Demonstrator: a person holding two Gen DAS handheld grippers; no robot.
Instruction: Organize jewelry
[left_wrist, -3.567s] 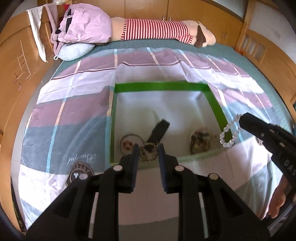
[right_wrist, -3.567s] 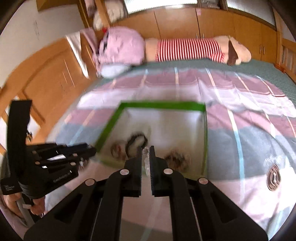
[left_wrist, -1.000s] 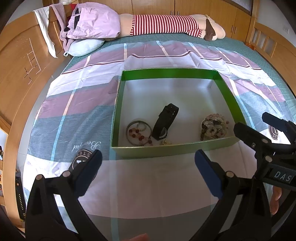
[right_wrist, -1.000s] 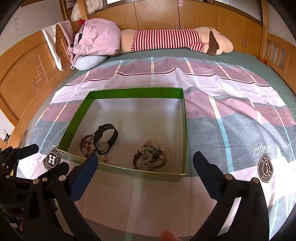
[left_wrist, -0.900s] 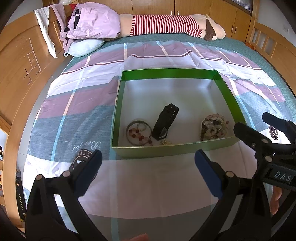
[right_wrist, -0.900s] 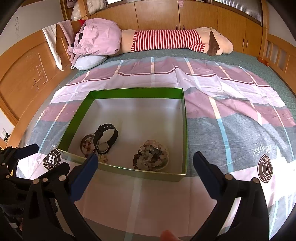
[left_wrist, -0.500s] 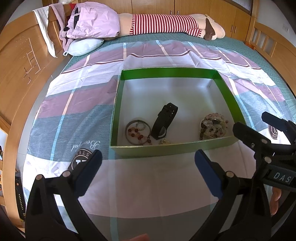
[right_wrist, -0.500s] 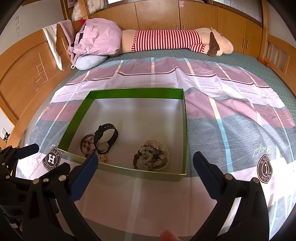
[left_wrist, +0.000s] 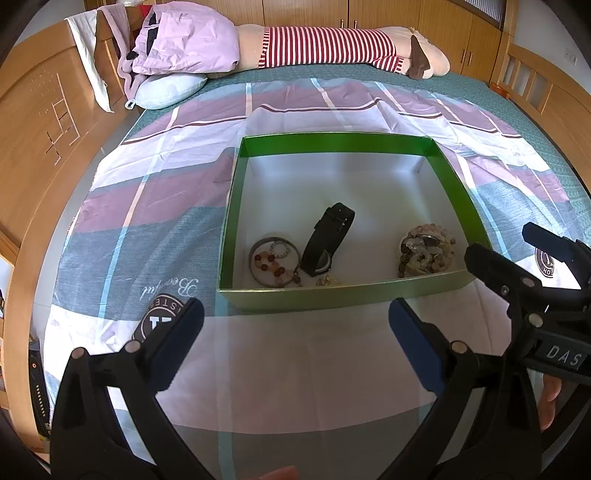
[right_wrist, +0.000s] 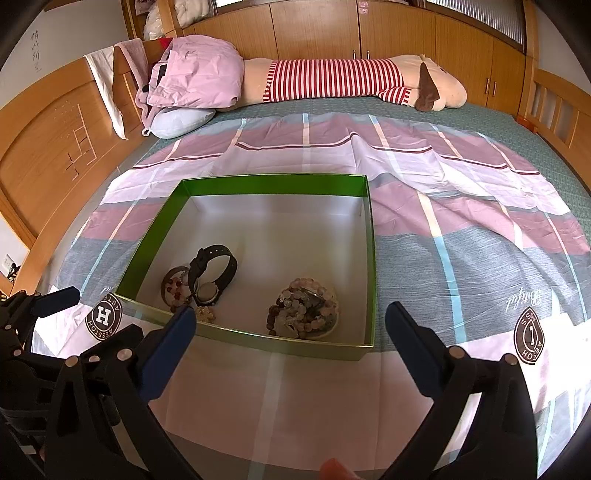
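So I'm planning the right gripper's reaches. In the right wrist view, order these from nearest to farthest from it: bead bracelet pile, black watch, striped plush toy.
1. The bead bracelet pile, in the green box near its front right corner, nearest to the right gripper.
2. The black watch, front left part of the box, a little farther.
3. The striped plush toy, across the far end of the bed.

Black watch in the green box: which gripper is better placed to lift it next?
Left, probably. The black watch lies in the green box on the left gripper's side; the bead pile lies nearer the right gripper. Both jaws are open and empty.
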